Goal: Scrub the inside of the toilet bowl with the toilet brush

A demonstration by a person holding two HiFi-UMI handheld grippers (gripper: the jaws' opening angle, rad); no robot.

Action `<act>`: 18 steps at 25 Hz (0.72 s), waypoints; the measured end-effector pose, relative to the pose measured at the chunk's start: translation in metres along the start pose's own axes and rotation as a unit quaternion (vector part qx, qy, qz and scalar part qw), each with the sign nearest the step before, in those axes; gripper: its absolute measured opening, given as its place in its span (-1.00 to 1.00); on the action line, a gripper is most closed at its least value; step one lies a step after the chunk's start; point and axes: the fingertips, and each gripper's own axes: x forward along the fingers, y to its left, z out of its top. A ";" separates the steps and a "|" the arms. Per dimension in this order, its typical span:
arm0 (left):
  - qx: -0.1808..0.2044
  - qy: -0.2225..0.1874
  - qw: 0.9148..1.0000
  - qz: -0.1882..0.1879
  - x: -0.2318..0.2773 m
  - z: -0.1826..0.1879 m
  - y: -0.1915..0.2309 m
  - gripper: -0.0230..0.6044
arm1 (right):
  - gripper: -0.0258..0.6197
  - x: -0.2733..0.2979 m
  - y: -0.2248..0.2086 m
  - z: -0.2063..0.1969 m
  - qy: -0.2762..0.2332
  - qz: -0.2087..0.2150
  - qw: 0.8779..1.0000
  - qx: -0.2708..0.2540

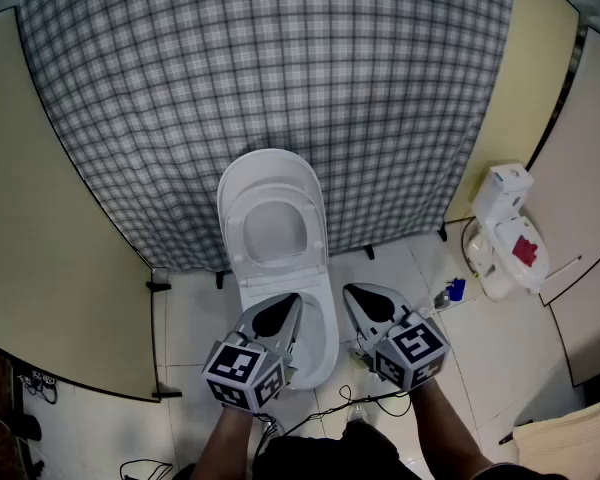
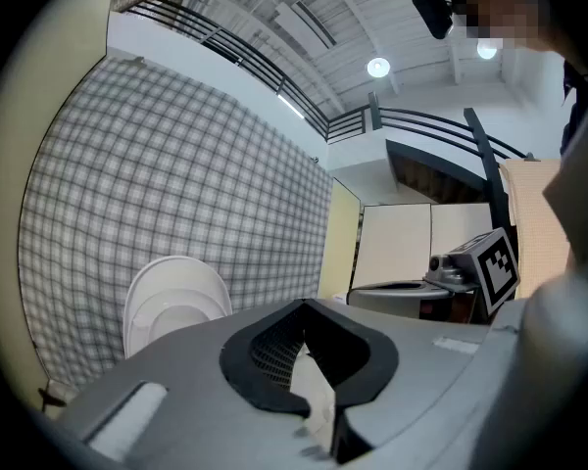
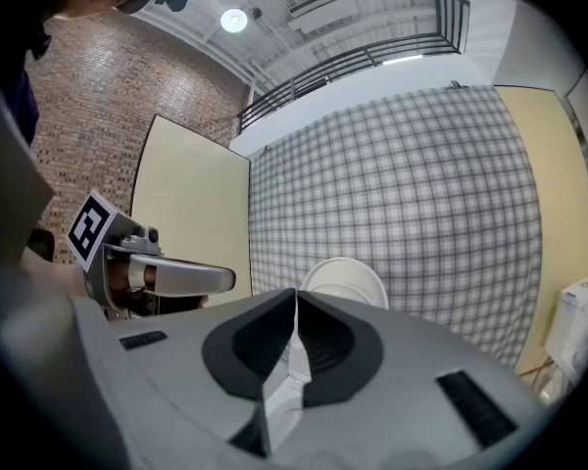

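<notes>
You hold the two grey hand-held grippers side by side at the near end of the white ceramic toilet bowl (image 1: pixel 326 340). The left gripper (image 1: pixel 295 301) is over the bowl and the right gripper (image 1: pixel 348 291) is just beside its right rim. Both pairs of jaws are pressed together, empty. The white lid (image 1: pixel 272 183) stands raised against a grey checked curtain (image 1: pixel 280 68).
</notes>
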 end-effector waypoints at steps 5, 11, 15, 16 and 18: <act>-0.004 0.014 1.000 0.000 0.029 -0.028 0.009 -0.91 | -0.86 0.007 -0.029 -0.026 0.023 -0.015 1.000 -0.002; -0.016 0.046 0.999 -0.009 0.052 -0.077 0.006 -0.91 | -0.86 -0.002 -0.059 -0.084 0.073 -0.043 0.996 -0.035; -0.034 0.076 0.996 -0.018 0.062 -0.122 -0.002 -0.91 | -0.86 -0.014 -0.076 -0.132 0.114 -0.057 0.992 -0.013; -0.038 0.082 0.996 -0.019 0.066 -0.133 -0.003 -0.91 | -0.86 -0.016 -0.081 -0.144 0.125 -0.061 0.990 -0.007; -0.038 0.095 0.995 -0.020 0.077 -0.157 -0.003 -0.91 | -0.86 -0.017 -0.091 -0.171 0.145 -0.067 0.987 0.002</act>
